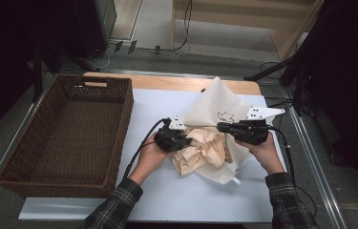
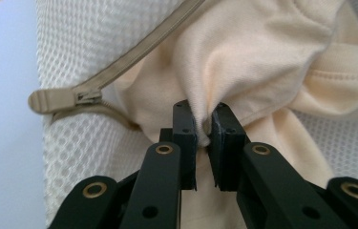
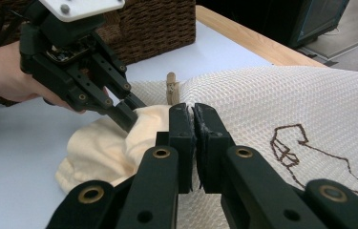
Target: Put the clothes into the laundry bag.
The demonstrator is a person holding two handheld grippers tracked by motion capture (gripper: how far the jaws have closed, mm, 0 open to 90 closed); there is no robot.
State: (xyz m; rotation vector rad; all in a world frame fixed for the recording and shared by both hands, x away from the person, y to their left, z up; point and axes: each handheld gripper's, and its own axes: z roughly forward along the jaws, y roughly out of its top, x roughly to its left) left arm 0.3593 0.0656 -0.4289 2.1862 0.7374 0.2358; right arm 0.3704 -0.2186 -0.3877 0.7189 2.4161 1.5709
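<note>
A white mesh laundry bag [image 1: 215, 107] lies on the table with its zip open, and a cream garment [image 1: 205, 150] bulges out of the opening. My left gripper [image 1: 186, 140] is shut on a fold of the cream garment [image 2: 253, 57], pinched between its pads [image 2: 204, 129] beside the beige zipper pull [image 2: 62, 99]. My right gripper [image 1: 220, 127] is shut on the edge of the mesh bag [image 3: 272, 100], its jaws [image 3: 193, 119] pressed together on the netting. In the right gripper view, the left gripper [image 3: 126, 114] reaches into the garment [image 3: 100, 143].
A brown wicker basket [image 1: 124, 119] stands at the table's left, close to the left hand. The pale blue mat [image 1: 167, 191] covers the table, with a wooden edge [image 1: 167, 82] at the back. A dark embroidered mark [image 3: 305, 148] sits on the bag.
</note>
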